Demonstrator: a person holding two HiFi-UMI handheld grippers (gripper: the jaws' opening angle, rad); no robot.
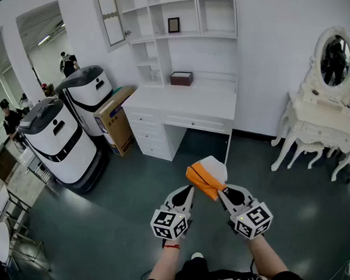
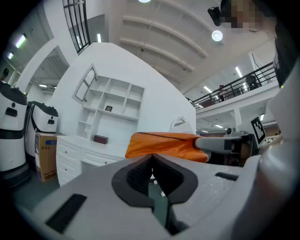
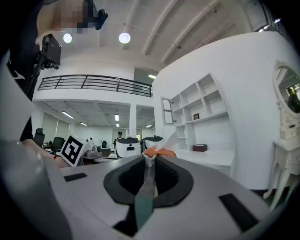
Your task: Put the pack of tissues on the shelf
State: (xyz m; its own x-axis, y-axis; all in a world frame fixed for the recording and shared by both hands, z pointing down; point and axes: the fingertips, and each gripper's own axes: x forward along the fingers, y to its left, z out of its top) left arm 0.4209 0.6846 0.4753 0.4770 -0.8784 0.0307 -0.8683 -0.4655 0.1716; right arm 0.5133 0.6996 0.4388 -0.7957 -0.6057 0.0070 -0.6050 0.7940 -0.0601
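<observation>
The pack of tissues is orange with a white end, and my right gripper is shut on its near edge, holding it above the floor. In the right gripper view the pinched edge of the pack shows just past the right gripper. My left gripper hangs close beside it on the left, shut with nothing between its jaws. Seen from the left gripper, the pack lies just beyond its tips. The white shelf unit stands on a white desk straight ahead against the wall.
A small brown box sits on the desk. Two white and black machines and a cardboard box stand to the desk's left. A white vanity table with an oval mirror stands at the right. People are at the far left.
</observation>
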